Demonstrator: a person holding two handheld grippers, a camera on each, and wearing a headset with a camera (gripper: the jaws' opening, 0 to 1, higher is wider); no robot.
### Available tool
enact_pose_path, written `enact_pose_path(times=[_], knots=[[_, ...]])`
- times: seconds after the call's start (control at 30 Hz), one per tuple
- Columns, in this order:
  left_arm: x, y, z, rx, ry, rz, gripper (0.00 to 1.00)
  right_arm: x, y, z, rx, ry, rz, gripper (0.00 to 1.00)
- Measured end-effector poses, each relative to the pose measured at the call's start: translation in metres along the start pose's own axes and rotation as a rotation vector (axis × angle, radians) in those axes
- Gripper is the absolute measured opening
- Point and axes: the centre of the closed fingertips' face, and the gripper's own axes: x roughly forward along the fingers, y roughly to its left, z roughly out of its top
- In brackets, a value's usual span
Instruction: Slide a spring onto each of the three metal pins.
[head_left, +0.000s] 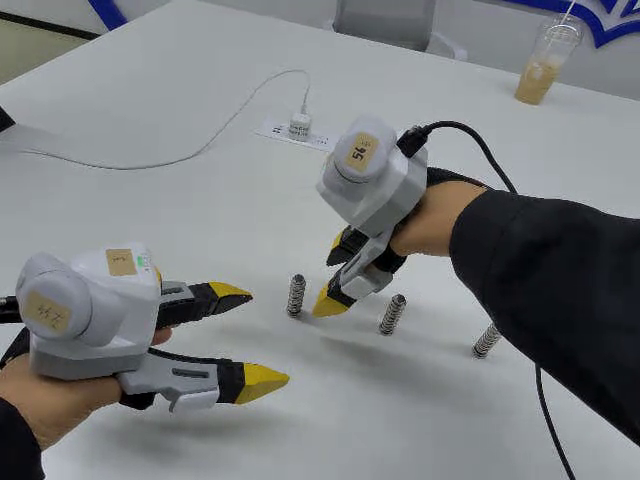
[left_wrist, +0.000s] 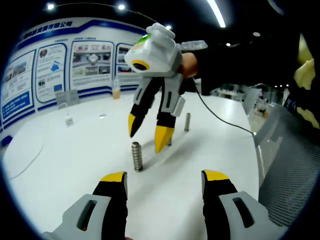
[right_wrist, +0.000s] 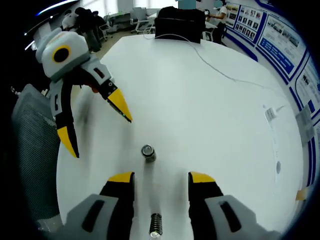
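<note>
Closest to the person, the left gripper (head_left: 248, 335) lies low over the white table (head_left: 150, 120), held in a hand at the bottom left of the head view. Its two yellow-tipped jaws are spread wide apart and hold nothing. In its own view (left_wrist: 165, 176) bare table shows between the tips.

Just beyond those tips stands the first spring (head_left: 296, 295), upright on the table. It also shows in the left gripper view (left_wrist: 137, 156) and, from above, in the right gripper view (right_wrist: 148, 152). I cannot tell whether a pin runs inside it.

The right gripper (head_left: 332, 272) points down at the table just beside this spring. Its jaws are parted and hold nothing, and its lower yellow tip is close to the spring but apart from it. I cannot tell whether that tip touches the table. In its own view (right_wrist: 161, 177) the first spring sits just ahead of the gap between the tips.

The second spring (head_left: 392, 314) stands slightly tilted near the right gripper. The third spring (head_left: 487, 340) stands further along, by the person's dark sleeve (head_left: 540, 270).

Farther back, a white cable (head_left: 230, 115) runs to a socket (head_left: 298, 128) on the table. At the far edge stands a clear cup (head_left: 545, 62) with a brownish drink, and a grey chair (head_left: 385, 20) behind the table.
</note>
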Motion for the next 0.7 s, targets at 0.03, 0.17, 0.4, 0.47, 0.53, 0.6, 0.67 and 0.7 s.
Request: enact_pose_path(times=[0.03, 0.17, 0.4, 0.47, 0.53, 0.6, 0.67, 0.7], knots=[[0.000, 0.000, 0.000, 0.001, 0.002, 0.000, 0.61, -0.002, 0.000, -0.002, 0.005, -0.002, -0.002, 0.45], [-0.001, 0.001, 0.000, 0.001, 0.003, 0.002, 0.61, -0.008, -0.002, -0.007, 0.028, -0.012, -0.009, 0.46], [-0.001, 0.000, 0.002, 0.001, 0.002, 0.001, 0.61, -0.021, -0.002, -0.023, 0.066, -0.019, -0.023, 0.48], [0.000, 0.000, 0.003, 0.000, 0.001, -0.001, 0.61, -0.024, -0.002, -0.028, 0.080, -0.021, -0.027, 0.48], [0.000, 0.000, 0.004, 0.000, 0.000, -0.002, 0.61, -0.027, -0.001, -0.033, 0.091, -0.025, -0.032, 0.48], [0.001, 0.000, 0.005, 0.000, -0.001, -0.002, 0.62, -0.030, -0.001, -0.036, 0.101, -0.028, -0.036, 0.48], [0.001, 0.000, 0.006, 0.001, -0.001, -0.002, 0.62, -0.033, 0.000, -0.041, 0.113, -0.035, -0.042, 0.49], [0.001, 0.001, 0.006, 0.002, -0.001, -0.002, 0.62, -0.034, -0.001, -0.042, 0.119, -0.038, -0.044, 0.49]])
